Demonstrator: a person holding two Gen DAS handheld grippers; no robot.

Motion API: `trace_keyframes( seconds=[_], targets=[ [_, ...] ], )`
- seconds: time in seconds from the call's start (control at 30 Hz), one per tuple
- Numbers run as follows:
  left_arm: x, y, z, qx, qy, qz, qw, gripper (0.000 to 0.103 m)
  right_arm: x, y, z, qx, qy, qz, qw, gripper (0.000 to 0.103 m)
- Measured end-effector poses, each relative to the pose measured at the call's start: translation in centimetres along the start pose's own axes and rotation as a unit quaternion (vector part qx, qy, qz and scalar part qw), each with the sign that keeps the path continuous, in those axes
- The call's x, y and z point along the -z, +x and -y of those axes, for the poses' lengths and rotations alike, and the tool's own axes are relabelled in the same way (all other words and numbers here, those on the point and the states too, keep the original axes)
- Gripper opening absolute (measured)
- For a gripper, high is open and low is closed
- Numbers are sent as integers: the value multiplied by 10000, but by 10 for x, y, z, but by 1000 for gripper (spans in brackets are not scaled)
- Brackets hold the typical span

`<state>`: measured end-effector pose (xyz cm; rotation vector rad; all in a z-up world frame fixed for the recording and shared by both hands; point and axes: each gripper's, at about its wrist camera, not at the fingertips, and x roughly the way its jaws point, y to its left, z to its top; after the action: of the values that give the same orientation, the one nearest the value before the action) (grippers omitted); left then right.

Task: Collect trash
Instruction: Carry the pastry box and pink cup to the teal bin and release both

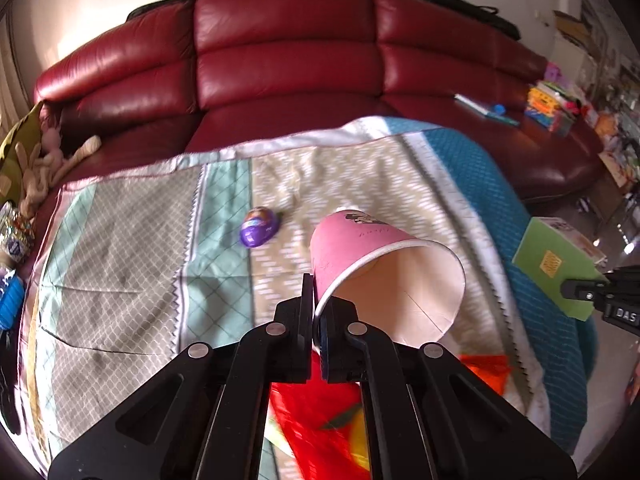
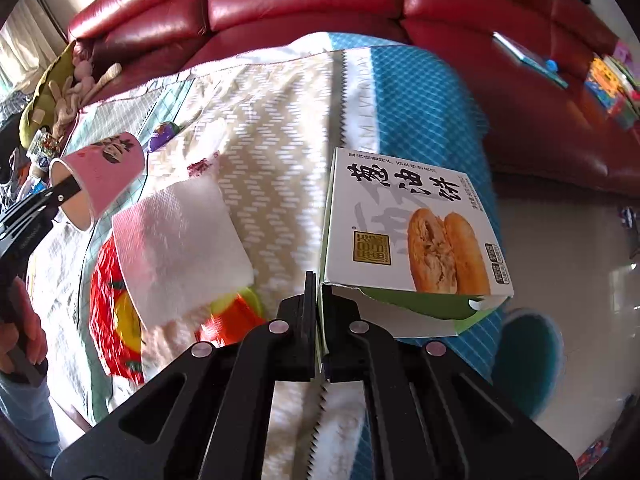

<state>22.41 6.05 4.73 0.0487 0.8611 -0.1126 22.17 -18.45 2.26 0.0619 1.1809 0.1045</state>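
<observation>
Where quilt (image 2: 280, 168) ends, bare floor (image 2: 560, 240)

Two hand-held grippers are in view, the left hand-held gripper (image 1: 316, 300) with one pink paper cup (image 1: 384, 268) in its jaws and the right hand-held gripper (image 2: 318, 296) with one pastry box (image 2: 412, 236) in its jaws. Left of the right one lie one white paper napkin (image 2: 180, 244) and one red plastic wrapper (image 2: 110, 300). Beyond the left one lies one purple foil packet (image 1: 259, 227).
</observation>
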Motion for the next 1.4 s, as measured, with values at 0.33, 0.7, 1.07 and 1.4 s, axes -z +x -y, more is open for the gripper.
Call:
trace_keyframes(
  seconds=[0.33,0.7,1.07,1.4],
  targets=[
    [27,-24,109,825,651,35,9945,3,63,-46,88,160,698,213,9972,3],
    [67,-9,245,1631,1557,-297,9738,3,145,-60,202,314,1690,159,9850,4],
    [83,17,334,1806,2135,-618,9581,3,172,-21,264,-94,2217,-126,9750,13],
    [90,47,368,1889,2260,-938,9510,3,172,-14,294,-234,2422,-135,9698,51]
  ],
)
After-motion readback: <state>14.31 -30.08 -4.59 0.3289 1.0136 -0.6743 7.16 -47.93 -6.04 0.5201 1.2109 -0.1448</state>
